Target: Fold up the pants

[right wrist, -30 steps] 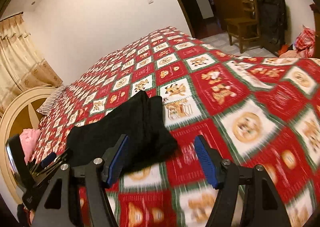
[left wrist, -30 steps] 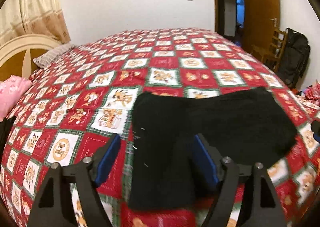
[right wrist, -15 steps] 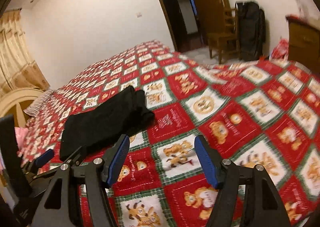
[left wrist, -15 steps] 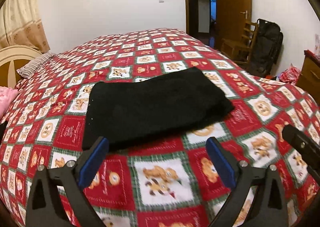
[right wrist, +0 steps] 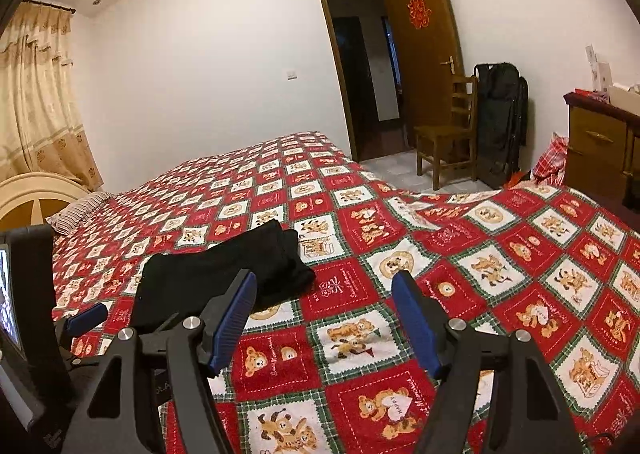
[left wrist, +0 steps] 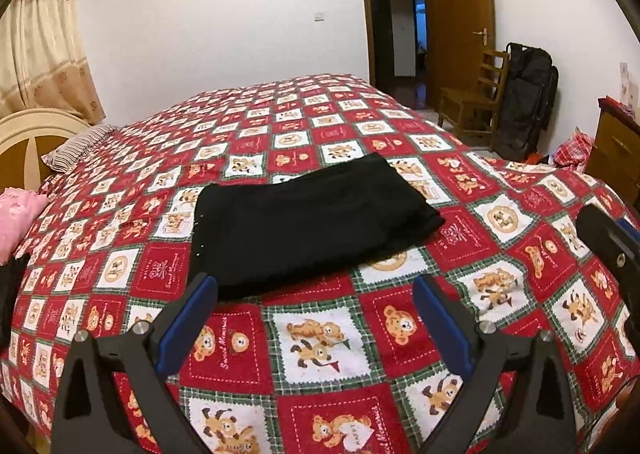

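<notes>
We see the pants (left wrist: 308, 214) lying folded on the bed (left wrist: 320, 354), clear of both tongs. Left tongs (left wrist: 316, 318) stand wide apart, empty; right tongs (right wrist: 324, 318), empty, are opening. We judge it best to withdraw without snagging the fold.

"happy" on bedspread (left wrist: 352, 432) heart patch.

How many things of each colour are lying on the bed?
Black: 1, the pants
Pink: 1, a cloth
Striped: 1, a pillow
Total: 3
</notes>
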Motion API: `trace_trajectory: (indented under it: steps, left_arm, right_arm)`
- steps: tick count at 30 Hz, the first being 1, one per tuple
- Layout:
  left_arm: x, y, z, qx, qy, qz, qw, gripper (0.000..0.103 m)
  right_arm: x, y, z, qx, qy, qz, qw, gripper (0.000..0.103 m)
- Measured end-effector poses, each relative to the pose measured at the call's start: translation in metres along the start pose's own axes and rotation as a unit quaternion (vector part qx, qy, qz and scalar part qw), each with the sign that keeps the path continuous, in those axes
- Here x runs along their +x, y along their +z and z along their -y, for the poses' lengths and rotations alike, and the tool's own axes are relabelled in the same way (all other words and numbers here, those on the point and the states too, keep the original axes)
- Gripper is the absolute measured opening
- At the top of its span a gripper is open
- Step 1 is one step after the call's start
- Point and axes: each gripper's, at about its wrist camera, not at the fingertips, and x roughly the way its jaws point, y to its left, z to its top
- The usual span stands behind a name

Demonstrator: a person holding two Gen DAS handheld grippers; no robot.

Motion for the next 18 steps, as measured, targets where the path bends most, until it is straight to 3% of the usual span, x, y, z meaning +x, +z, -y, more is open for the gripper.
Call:
trace_trajectory:
  steps: [4,10,12,18]
  left_arm:
    - [-0.005,-0.001,-0.003,-0.002,0.000,-0.005,1.0000,0.101]
    - [-0.015,0.001,-0.012,-0.023,0.015,-0.001,0.9996,0.102]
    - [-0.018,0.001,-0.013,-0.023,0.019,0.005,0.9996,0.103]
    - [-0.022,0.000,-0.012,-0.016,0.022,0.009,0.9996,0.103]
  right_arm:
    - [-0.009,0.004,0.003,0.006,0.006,0.008,1.000,0.072]
    - [-0.035,0.018,-0.006,-0.016,0.010,0.060,0.998,0.072]
    - [-0.042,0.020,-0.010,-0.027,0.010,0.074,0.997,0.076]
    - [-0.041,0.018,-0.016,-0.038,0.013,0.070,0.997,0.078]
